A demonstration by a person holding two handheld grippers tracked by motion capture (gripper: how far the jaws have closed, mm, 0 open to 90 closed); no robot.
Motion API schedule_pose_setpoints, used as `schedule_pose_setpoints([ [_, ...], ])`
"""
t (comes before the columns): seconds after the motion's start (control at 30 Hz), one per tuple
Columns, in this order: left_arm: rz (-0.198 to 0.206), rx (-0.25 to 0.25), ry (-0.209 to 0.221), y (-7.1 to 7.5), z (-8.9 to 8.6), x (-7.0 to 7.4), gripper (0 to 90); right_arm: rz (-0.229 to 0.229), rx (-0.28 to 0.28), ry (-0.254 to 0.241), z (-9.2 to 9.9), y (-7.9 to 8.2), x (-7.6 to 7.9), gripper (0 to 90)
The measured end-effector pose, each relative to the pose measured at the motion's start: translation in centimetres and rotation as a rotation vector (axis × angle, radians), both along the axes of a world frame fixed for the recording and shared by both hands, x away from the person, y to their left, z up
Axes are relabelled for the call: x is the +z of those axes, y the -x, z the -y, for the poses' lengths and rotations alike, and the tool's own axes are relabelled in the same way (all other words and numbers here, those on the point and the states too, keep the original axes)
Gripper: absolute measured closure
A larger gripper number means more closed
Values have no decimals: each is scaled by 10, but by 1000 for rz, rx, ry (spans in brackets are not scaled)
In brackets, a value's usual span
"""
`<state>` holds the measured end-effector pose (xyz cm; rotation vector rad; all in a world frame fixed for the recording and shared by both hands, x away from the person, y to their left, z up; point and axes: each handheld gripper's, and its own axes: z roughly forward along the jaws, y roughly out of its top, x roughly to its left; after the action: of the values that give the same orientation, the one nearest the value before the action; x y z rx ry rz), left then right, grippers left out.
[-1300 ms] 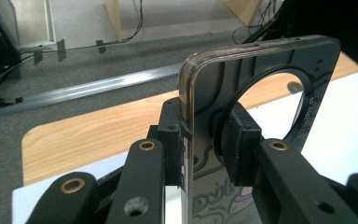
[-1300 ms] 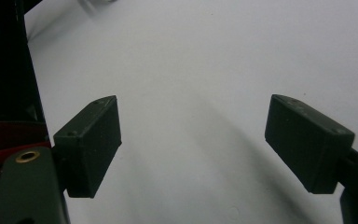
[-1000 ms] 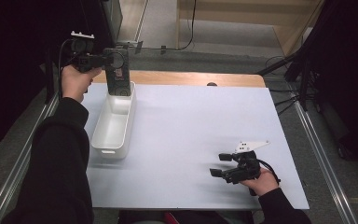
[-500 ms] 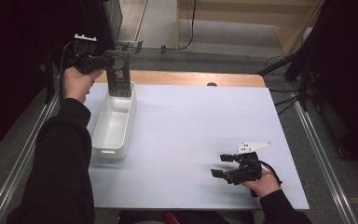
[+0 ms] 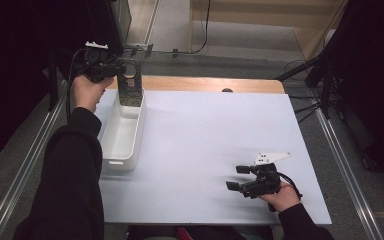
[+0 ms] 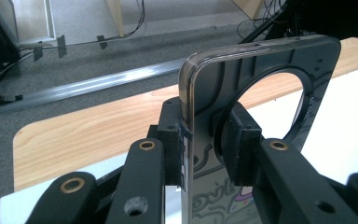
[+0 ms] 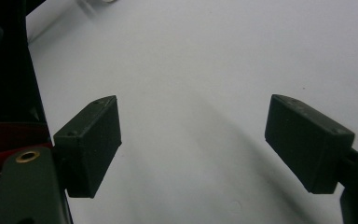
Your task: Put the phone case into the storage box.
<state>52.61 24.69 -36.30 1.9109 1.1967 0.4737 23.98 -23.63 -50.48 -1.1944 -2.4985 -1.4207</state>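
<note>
A dark phone case with a large round cut-out and printed doodles hangs upright over the far end of a white bin. My left gripper is shut on the case, which it holds from the left side. In the left gripper view the pads clamp the case on both faces, just below the round hole. My right gripper rests open on the white table top at the front right. In the right gripper view its jaws stand wide apart with nothing between them.
The long white bin lies lengthwise along the table's left side and looks empty. A strip of wood runs along the table's far edge. Metal rails flank the table, and cables lie on the floor behind it.
The left gripper with the case has drifted slightly lower and to the right in the picture. The right gripper has stayed where it was.
</note>
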Motion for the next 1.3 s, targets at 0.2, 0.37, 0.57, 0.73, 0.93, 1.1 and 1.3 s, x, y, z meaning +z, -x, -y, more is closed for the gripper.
schedule_pose_setpoints([
  [0.2,-6,9,22,1,-8,-10,710,-3,0,1,-1,0,0,173],
  [0.37,3,2,15,1,-7,-13,709,1,4,2,-2,0,0,173],
  [0.57,13,-12,9,2,-2,-19,709,-5,6,-10,-4,-1,-1,173],
  [0.73,13,-16,-16,2,3,-24,709,-2,11,-6,-6,0,0,172],
  [0.93,-2,-16,-16,1,1,-31,709,3,13,-8,-6,0,0,173],
  [1.1,6,-15,-5,2,-1,-36,708,4,17,-6,-7,0,0,172],
  [1.3,-2,-19,-1,2,-2,-40,707,0,16,-5,-7,-1,0,172],
])
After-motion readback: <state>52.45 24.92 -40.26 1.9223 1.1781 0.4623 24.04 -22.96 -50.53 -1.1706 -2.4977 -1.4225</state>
